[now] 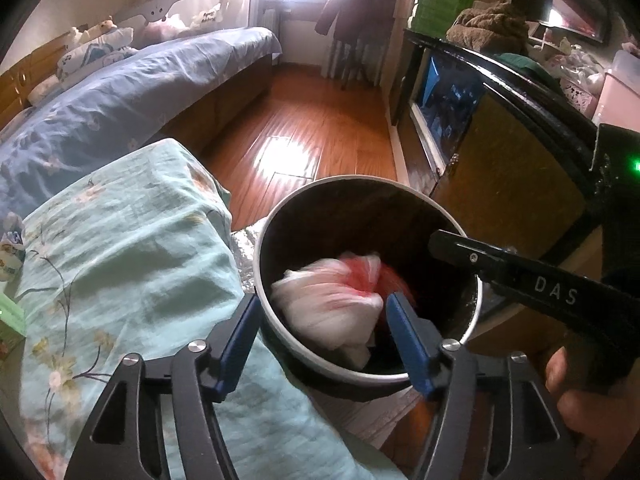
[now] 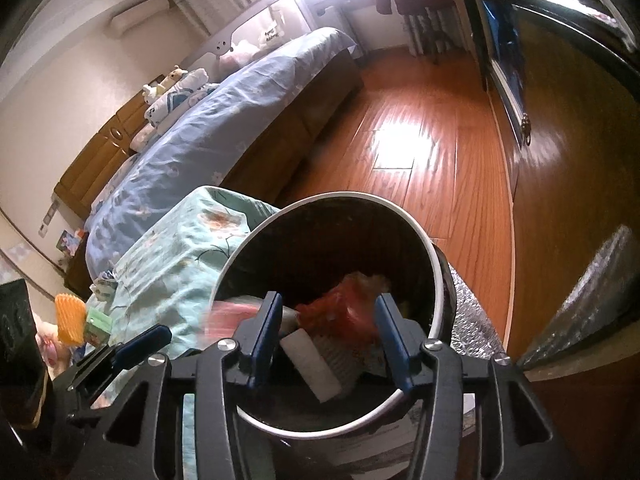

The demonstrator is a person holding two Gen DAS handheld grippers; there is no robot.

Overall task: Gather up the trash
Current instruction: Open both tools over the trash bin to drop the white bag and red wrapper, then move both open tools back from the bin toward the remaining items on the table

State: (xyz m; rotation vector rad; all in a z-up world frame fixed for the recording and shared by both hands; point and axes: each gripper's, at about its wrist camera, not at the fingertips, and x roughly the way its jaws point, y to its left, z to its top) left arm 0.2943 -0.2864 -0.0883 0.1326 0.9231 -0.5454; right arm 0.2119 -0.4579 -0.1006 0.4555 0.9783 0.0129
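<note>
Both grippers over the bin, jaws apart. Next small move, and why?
Probably lift both grippers clear and look for more trash. The left gripper and right gripper are open with nothing between the pads, and the white-and-red bag already lies in the bin. More bits sit on the green cloth.

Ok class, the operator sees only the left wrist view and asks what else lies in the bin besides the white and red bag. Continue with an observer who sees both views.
Observer: A flat white block lies in the bin, beside an orange-red bag.
Operator: Do the right tongs hold anything?
Observer: No, the right tongs stand open above the bin, pads empty.
Operator: Anything left of the green cloth?
Observer: An orange ridged piece.
</note>
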